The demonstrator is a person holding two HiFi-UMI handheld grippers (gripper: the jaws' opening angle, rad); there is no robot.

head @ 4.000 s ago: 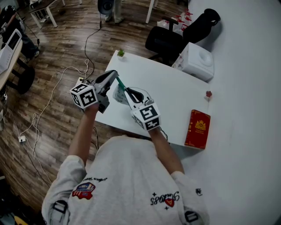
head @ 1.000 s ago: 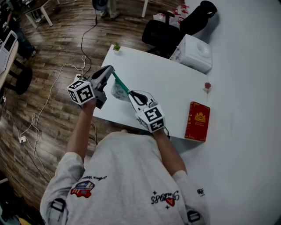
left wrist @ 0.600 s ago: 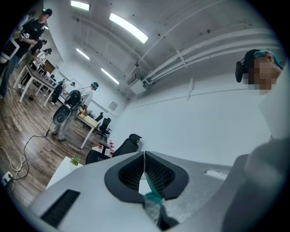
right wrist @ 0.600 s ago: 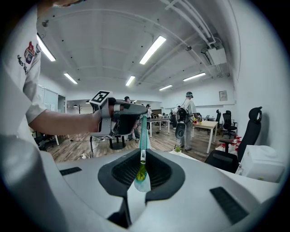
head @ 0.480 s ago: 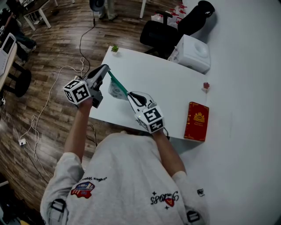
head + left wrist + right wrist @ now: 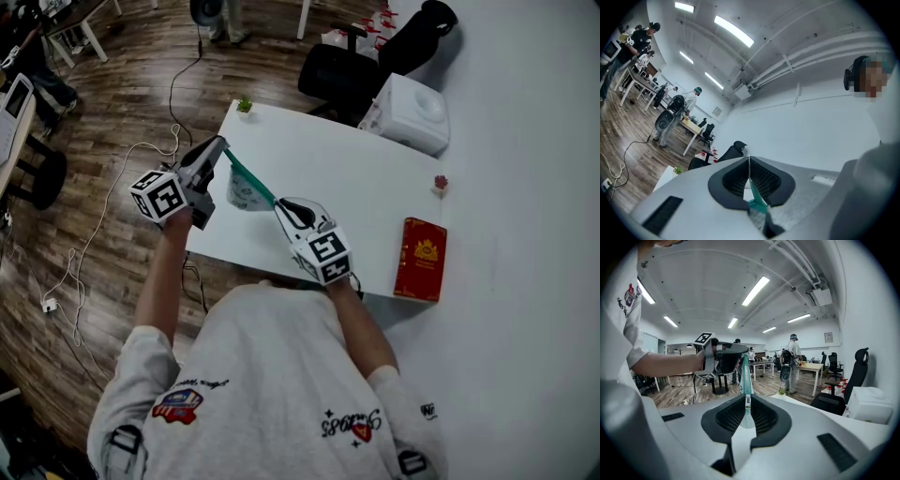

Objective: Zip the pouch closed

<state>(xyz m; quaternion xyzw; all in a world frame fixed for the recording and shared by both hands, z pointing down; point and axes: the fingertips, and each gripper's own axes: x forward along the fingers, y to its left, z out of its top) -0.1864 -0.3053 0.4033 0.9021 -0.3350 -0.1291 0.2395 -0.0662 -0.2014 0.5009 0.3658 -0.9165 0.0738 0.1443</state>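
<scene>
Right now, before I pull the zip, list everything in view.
pouch: one, pale with green zip edge, stretched between the grippers above the table's left edge
zip pull: one, pale, in right jaws
table: one, white, before the person
box: one, red, table's near right
plant: one, green, table's far left corner
small ornament: one, red, table's right edge
appliance: one, white, table's far right corner
office chair: one, black, beyond the table
cable: one, white, on wooden floor, left
left gripper: one, grey, shut on the pouch's end
right gripper: one, grey, shut on the zip pull
</scene>
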